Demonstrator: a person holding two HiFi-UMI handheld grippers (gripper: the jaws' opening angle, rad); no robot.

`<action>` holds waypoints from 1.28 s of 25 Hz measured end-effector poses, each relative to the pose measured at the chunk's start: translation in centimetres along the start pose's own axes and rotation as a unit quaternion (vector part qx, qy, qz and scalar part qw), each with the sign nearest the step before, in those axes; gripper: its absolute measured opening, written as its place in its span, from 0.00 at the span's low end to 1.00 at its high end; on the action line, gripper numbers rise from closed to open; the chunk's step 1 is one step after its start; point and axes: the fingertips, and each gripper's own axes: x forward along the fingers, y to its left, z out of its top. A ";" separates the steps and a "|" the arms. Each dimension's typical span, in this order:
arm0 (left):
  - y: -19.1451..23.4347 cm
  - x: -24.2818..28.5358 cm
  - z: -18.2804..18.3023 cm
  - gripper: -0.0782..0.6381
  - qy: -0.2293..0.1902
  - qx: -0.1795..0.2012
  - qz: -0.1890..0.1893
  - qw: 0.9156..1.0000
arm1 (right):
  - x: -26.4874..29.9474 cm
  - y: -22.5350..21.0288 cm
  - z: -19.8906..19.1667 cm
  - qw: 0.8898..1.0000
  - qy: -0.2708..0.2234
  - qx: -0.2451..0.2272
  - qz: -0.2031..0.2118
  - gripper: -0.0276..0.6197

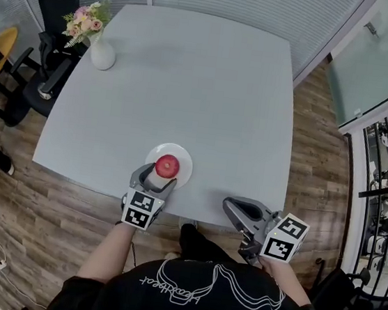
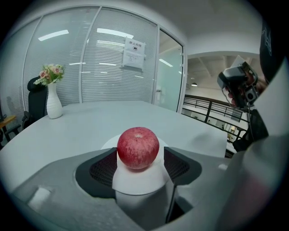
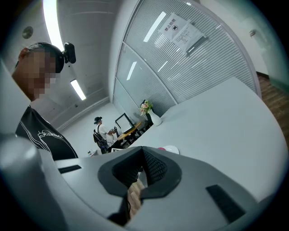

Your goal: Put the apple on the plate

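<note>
A red apple (image 1: 167, 165) rests on a small white plate (image 1: 185, 158) near the front edge of the grey table (image 1: 203, 82). My left gripper (image 1: 160, 175) reaches in from the table's front edge, its jaws wide on either side of the apple. In the left gripper view the apple (image 2: 138, 148) sits on the plate (image 2: 140, 179) between the black pads (image 2: 177, 165), with a thin gap showing on the right. My right gripper (image 1: 229, 206) hovers off the table's front edge to the right, its jaws (image 3: 143, 155) together and empty.
A white vase with pink flowers (image 1: 100, 47) stands at the table's far left corner. A black office chair (image 1: 54, 7) is beyond it. Wooden floor (image 1: 319, 166) surrounds the table. In the right gripper view a person (image 3: 98, 131) stands far off by a desk.
</note>
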 end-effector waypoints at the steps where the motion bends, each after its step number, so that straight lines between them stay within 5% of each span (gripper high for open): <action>1: -0.1 -0.1 0.0 0.55 -0.001 0.001 -0.001 1.000 | 0.0 0.0 0.0 1.000 -0.001 0.000 0.000 0.06; 15: -1.4 -7.2 3.5 0.58 -0.034 -0.050 -0.023 0.998 | -0.4 3.8 -0.2 0.999 -0.012 -0.038 0.021 0.06; 22: -6.6 -15.1 8.5 0.56 -0.091 -0.068 -0.089 0.989 | -1.1 7.5 -0.6 0.996 -0.025 -0.076 0.040 0.06; 32: -12.1 -21.7 10.4 0.17 -0.141 -0.070 -0.155 0.975 | -1.3 12.0 -2.9 0.990 -0.028 -0.116 0.071 0.06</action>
